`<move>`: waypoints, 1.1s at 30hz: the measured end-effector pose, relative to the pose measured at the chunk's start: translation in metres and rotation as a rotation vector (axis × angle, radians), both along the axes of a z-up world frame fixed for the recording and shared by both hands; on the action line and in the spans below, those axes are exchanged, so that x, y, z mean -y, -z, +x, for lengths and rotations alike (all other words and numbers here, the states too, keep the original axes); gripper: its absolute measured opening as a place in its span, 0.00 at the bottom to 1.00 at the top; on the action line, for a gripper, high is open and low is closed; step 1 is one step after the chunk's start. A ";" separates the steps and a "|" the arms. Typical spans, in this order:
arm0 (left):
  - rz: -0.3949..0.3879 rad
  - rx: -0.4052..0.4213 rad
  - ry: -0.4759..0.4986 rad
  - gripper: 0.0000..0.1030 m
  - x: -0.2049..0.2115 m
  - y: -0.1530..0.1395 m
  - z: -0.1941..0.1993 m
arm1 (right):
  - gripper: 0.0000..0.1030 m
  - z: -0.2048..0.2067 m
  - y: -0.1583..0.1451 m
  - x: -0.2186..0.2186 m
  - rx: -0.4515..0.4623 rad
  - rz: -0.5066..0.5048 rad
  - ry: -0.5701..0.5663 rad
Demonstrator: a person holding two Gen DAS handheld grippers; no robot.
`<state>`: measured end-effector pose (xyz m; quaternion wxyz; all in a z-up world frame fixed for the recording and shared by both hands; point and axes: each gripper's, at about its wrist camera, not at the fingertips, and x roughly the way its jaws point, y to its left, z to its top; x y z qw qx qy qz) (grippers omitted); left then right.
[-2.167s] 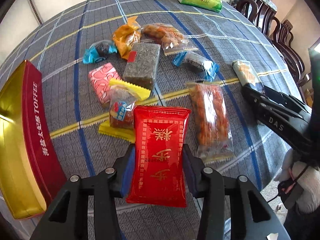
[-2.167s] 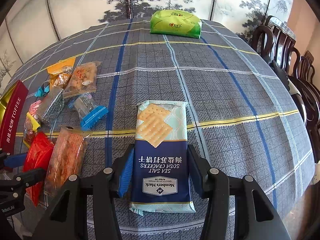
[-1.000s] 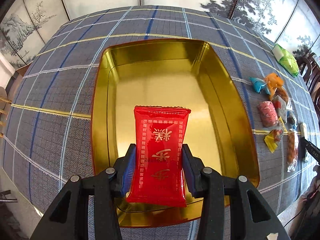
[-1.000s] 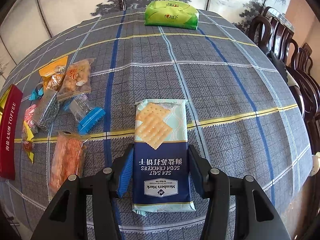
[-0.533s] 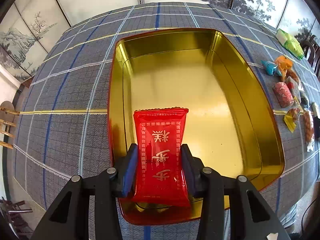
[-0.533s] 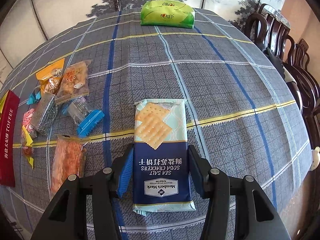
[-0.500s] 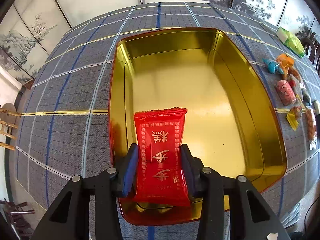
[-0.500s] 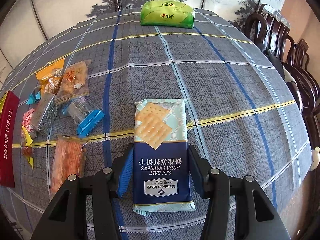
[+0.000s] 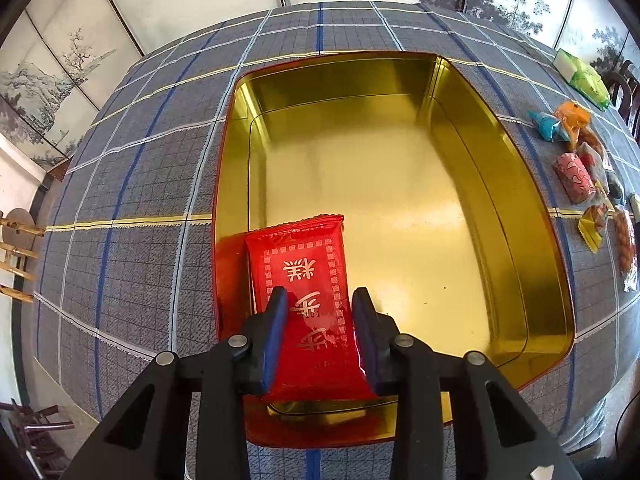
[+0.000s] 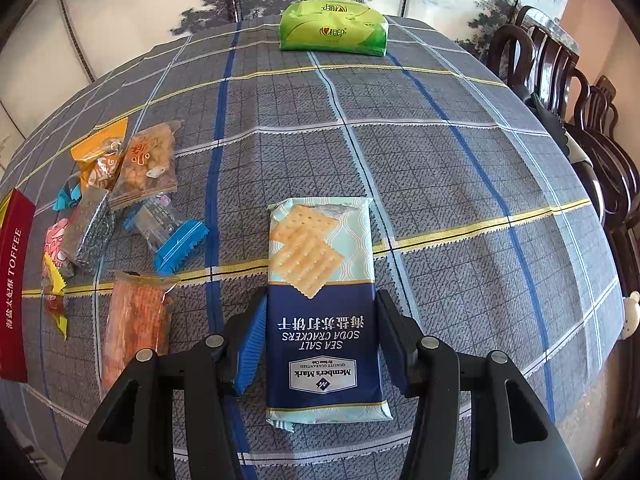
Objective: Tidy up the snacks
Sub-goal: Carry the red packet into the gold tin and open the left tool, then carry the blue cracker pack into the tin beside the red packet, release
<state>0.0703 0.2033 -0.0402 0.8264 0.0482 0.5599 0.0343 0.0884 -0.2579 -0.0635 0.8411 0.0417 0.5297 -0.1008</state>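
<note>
My left gripper (image 9: 320, 304) is shut on a red snack packet (image 9: 306, 276) with gold characters, held low inside the near left corner of the gold toffee tin (image 9: 532, 216); whether the packet touches the tin floor I cannot tell. My right gripper (image 10: 320, 320) is shut on a blue and pale green pack of soda crackers (image 10: 320, 280), held just over the checked tablecloth. The tin's red side (image 10: 14, 280) shows at the left edge of the right wrist view.
Several loose snacks lie left of the crackers: an orange stick pack (image 10: 134, 328), a blue-ended sweet (image 10: 168, 232), a dark bar (image 10: 90, 232), a peanut bag (image 10: 148, 164). A green tissue pack (image 10: 334, 28) sits at the far edge. Dark wooden chairs (image 10: 592, 128) stand at the right.
My left gripper has lowered the red packet toward the tin's near left corner. My right gripper has stayed put, holding the crackers.
</note>
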 end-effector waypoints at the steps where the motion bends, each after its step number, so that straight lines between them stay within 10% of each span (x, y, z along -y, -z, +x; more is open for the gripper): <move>1: 0.015 0.002 0.001 0.34 0.001 0.000 0.000 | 0.51 0.000 0.000 0.000 0.002 0.003 0.002; 19: -0.007 0.072 0.006 0.70 0.014 -0.023 -0.007 | 0.49 -0.008 -0.004 -0.011 0.021 -0.009 -0.011; 33: -0.103 0.154 -0.001 0.80 0.016 -0.037 -0.013 | 0.49 -0.011 -0.058 -0.068 0.123 0.027 -0.132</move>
